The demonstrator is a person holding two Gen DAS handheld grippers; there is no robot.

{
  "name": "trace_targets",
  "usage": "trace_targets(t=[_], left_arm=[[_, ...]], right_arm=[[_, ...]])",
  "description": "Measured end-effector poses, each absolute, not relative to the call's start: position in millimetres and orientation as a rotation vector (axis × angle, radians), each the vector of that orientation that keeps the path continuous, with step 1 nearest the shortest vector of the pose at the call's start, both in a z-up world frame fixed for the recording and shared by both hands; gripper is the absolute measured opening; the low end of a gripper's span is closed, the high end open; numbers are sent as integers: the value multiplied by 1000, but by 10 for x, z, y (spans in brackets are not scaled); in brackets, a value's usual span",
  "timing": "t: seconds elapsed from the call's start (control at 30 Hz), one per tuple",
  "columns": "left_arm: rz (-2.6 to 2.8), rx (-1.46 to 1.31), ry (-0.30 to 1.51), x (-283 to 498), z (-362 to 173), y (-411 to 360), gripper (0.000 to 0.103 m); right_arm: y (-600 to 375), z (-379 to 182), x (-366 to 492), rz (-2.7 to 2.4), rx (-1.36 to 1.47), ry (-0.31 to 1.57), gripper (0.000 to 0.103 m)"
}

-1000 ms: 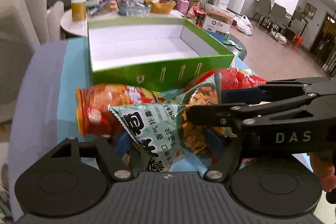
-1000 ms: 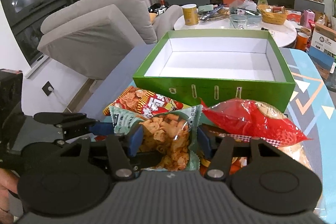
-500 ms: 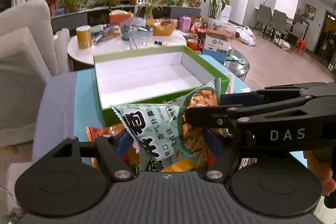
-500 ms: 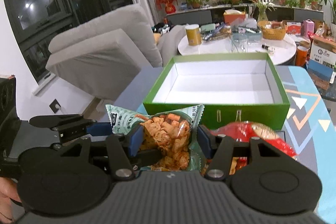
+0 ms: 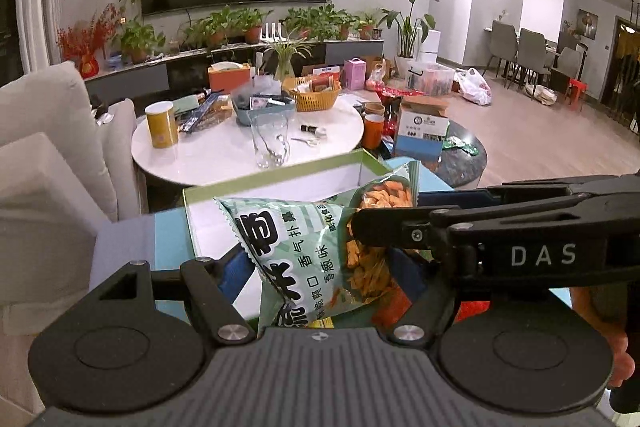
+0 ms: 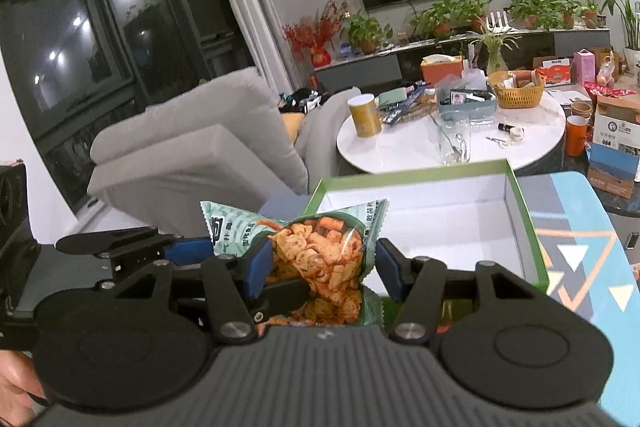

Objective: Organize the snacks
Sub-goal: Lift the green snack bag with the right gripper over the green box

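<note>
One pale-green crinkled snack packet with a clear window of orange crisps [image 5: 308, 259], raised higher than a second ago, now above the green cardboard box with white interior [image 6: 520, 223]. Left gripper [image 5: 320, 267]: clamped on packet. Right gripper [image 6: 320, 263]: clamped on the same packet. Two grippers, one box.

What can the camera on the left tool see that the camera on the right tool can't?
Only the left view shows the dining chairs far off in the room and the DAS lettering on the right tool.

Only the right view shows the dark windows and the triangle pattern on the blue tabletop.

Both show the green snack bag held by both tools, the green box with its white inside, and the round white table.
</note>
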State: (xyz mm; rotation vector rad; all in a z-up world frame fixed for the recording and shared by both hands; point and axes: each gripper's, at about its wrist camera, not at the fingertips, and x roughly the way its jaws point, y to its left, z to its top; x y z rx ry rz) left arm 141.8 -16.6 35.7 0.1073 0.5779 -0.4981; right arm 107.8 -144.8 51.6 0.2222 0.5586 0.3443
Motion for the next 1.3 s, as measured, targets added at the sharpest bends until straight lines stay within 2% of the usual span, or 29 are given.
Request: trace_targets(t=[0.3, 0.67, 1.03, 1.3], left_arm=[[-497, 99, 600, 1871, 214, -256, 71], [-486, 81, 697, 2228, -166, -247, 71], [-446, 98, 775, 2274, -329, -192, 71], [-412, 122, 764, 2080, -236, -110, 72]], right_arm=[[-1546, 415, 1411, 331, 243, 569, 69], [-1552, 97, 1674, 332, 283, 670, 69], [-1484, -28, 1719, 335, 295, 751, 69], [-1482, 96, 1529, 307, 264, 723, 69]])
